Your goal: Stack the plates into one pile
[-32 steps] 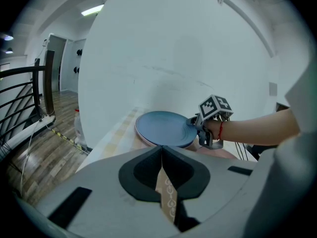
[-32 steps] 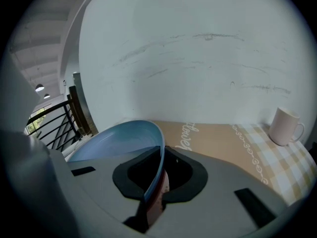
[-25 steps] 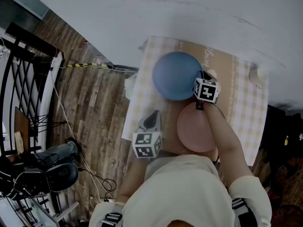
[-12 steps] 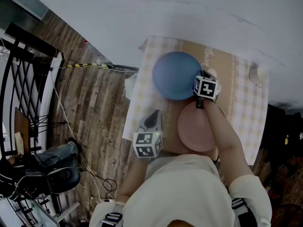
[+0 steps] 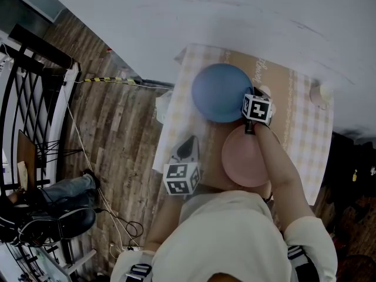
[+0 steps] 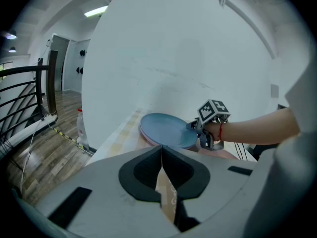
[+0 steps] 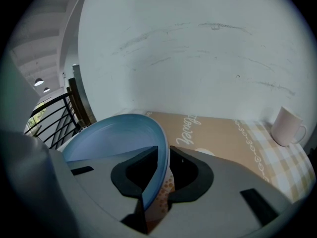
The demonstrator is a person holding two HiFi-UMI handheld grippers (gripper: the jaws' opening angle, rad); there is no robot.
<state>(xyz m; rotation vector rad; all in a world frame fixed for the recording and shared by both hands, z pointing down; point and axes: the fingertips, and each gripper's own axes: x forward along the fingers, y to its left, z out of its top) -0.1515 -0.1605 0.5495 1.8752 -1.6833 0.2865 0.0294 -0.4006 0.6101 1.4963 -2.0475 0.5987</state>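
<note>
Left gripper [image 6: 162, 150]: mine, jaws together, empty, short of the tabletop [image 5: 296, 128].

Blue plate [image 5: 220, 93]: far left of the tabletop, apparently on a second plate [image 6: 142, 134] (only a pinkish rim shows).

Right gripper [image 7: 164, 152]: my jaws opening, blue rim loose between them.

Pink plate [image 5: 241, 157]: just beside, I judge unstacked.

Cup [image 7: 286, 125]: far right.

Surroundings: checked cloth, white wall [image 5: 205, 10], wood floor [image 5: 117, 134], black railing [image 5: 35, 87].

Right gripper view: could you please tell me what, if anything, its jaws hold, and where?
The blue plate, by its near rim, which stands between the right gripper's jaws; they are opening, so the hold is ending. The left gripper holds nothing.
</note>
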